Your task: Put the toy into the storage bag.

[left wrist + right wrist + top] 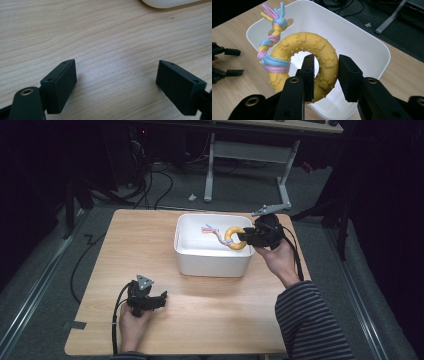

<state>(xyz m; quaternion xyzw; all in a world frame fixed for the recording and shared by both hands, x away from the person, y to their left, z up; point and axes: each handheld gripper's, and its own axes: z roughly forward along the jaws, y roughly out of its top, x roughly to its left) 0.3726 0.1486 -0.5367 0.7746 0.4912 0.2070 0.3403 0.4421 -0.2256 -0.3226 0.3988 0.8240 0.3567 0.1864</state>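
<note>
The table (pixel 105 37) top is pale wood with fine grain lines and a matt, smooth finish. The tub (pixel 367 47) looks like white plastic, smooth with a soft sheen. The ring toy (pixel 324 53) seems to be yellow rubber, matt, with raised paw prints and small bumps. Its braided rope (pixel 270 42) is soft cloth in pink, blue and yellow. The right gripper (pixel 325 75) and the left gripper (pixel 116 85) have jaws of matt black plastic.

Wooden table (pixel 210 315), white bin (pixel 212 262) on it
</note>
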